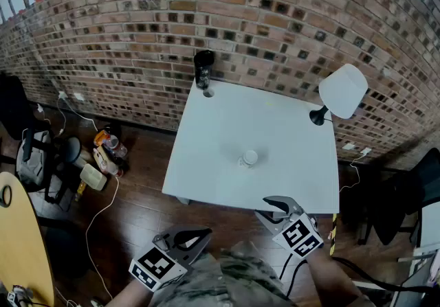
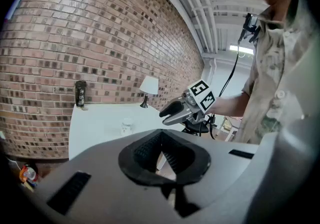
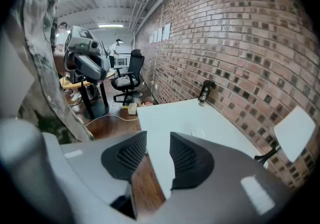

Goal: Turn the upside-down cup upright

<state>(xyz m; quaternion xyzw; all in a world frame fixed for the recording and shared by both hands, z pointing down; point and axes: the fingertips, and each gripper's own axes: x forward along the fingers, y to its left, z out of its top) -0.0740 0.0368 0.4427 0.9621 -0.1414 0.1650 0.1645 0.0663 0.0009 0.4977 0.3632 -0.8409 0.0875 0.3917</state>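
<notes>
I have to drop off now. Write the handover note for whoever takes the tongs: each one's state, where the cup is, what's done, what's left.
Left tongs: shut, empty, held low, short of the near edge of the table.
Right tongs: shut, empty, at the near edge, aimed toward the cup.
Cup: standing alone mid-table, apart from both tongs; looks base-up, but small in view.
Done: nothing yet.
To do: reach in, grip the cup, turn it over, set it upright. The bottle at the far corner and the lamp at the right edge stand clear.

Cup (image 1: 248,158) ctr of table (image 1: 275,127), bottle (image 1: 203,69) at back-L corner, lamp (image 1: 343,91) back-R.
</notes>
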